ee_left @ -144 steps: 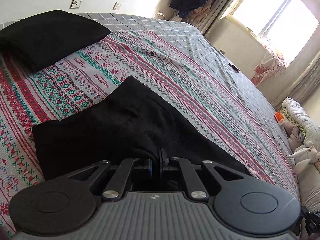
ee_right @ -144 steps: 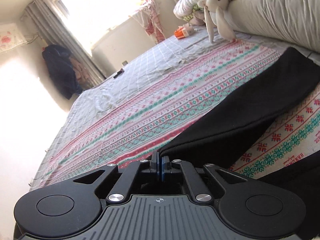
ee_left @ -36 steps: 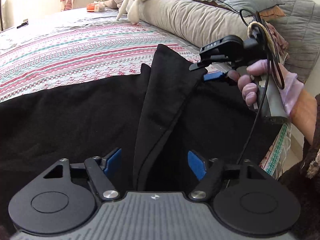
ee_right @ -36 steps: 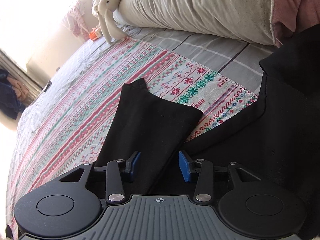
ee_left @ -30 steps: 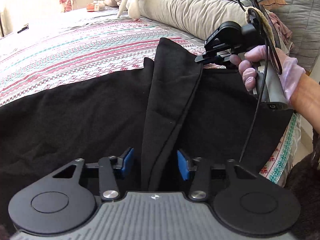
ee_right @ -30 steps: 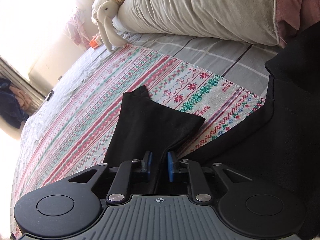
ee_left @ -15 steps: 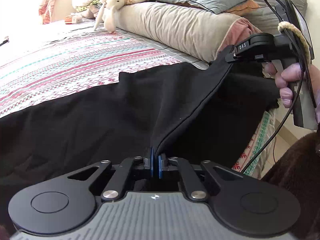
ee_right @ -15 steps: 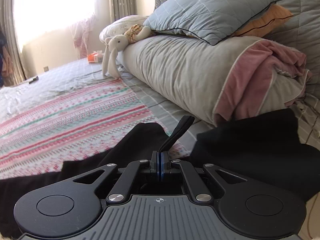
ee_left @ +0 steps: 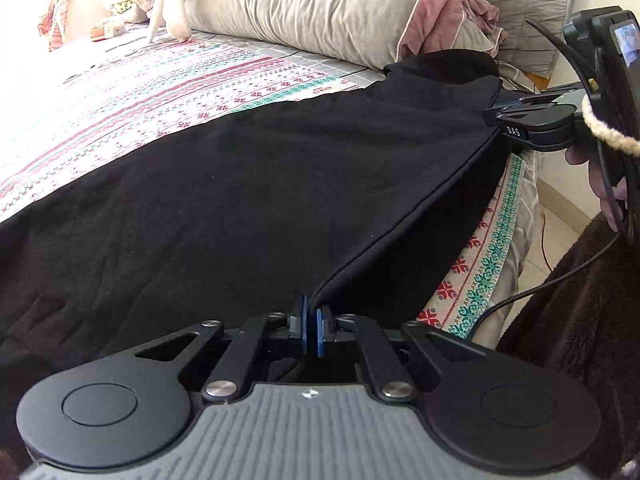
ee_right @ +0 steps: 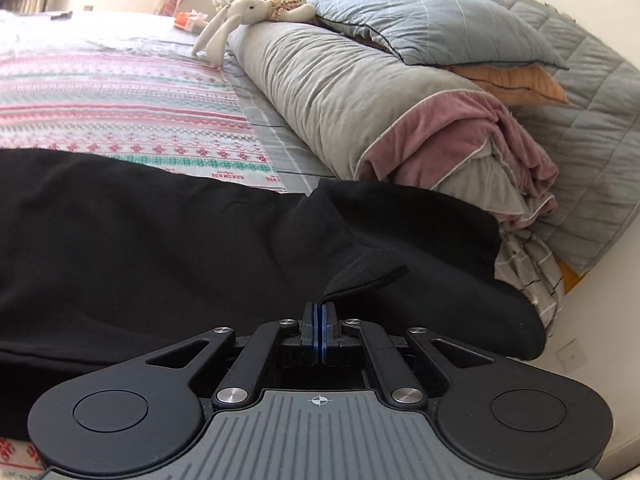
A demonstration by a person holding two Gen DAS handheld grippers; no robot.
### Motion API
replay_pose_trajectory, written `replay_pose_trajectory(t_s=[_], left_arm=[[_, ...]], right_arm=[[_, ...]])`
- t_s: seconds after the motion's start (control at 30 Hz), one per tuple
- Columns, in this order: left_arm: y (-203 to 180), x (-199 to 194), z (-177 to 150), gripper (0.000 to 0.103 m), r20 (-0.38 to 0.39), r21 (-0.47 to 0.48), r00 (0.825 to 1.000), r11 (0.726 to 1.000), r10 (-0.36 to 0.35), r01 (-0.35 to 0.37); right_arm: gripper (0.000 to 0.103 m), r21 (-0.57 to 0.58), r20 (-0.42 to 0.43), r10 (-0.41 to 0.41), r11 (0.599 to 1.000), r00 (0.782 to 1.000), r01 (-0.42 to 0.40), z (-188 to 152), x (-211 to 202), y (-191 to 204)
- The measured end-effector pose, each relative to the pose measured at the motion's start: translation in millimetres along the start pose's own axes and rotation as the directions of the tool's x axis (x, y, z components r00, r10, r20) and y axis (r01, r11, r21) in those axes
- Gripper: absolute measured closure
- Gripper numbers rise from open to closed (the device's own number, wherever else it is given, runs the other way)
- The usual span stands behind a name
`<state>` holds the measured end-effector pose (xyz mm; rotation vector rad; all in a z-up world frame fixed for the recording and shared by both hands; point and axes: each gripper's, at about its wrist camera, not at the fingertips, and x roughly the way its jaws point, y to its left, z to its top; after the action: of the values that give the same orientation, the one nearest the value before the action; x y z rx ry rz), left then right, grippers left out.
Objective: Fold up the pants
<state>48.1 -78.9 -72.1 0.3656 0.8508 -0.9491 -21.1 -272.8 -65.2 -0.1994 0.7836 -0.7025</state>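
The black pants (ee_left: 248, 184) lie spread over the patterned bedspread (ee_left: 168, 84). My left gripper (ee_left: 311, 330) is shut on a fold edge of the pants near the bed's side. In the left wrist view my right gripper (ee_left: 505, 103) is shut on the far end of that same edge, which runs taut between the two. In the right wrist view the right gripper (ee_right: 320, 334) pinches a black hem corner (ee_right: 366, 276) that sticks up above the pads, with the pants (ee_right: 160, 232) lying beyond.
A long grey bolster (ee_right: 336, 92) with a pink blanket (ee_right: 480, 136), pillows and a plush rabbit (ee_right: 236, 16) line the head of the bed. The bed's side edge and the floor (ee_left: 560, 216) lie at the right, beside a hand (ee_left: 604, 184) and a dark brown sleeve (ee_left: 580, 320).
Both grippers shut on the folded pant leg's edge. The right one then lifted and pulled it to the right towards the bolster, stretching the edge taut and unfolding the black cloth.
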Motion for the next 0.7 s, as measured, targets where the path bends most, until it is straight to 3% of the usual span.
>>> replay_pose_trajectory(t_s=[0.17,0.5,0.6,0.7], left_arm=[[-9,-1,-7,0.09,-0.015,0.057,1.0,0.998,-0.019,0.02],[-13,-7,-11,0.088,-0.014,0.089,0.996,0.993,-0.083,0.083],[-14,-11,-13,0.075,-0.01,0.105,0.996,0.99,-0.094,0.094],[-10,-23,-12,0.052,0.012,0.089,0.993,0.99,-0.114,0.113]], right_arm=[[0.102,-0.095,-0.031,-0.09,0.992,0.995,0.087,-11,-7,10],[0.102,-0.1,-0.148,-0.089,0.992,0.985,0.075,-21,10,5],[0.102,-0.085,-0.191,-0.07,0.995,0.979,0.054,-21,13,1],[0.087,-0.027,-0.196,-0.023,0.999,0.98,0.018,-17,4,-8]])
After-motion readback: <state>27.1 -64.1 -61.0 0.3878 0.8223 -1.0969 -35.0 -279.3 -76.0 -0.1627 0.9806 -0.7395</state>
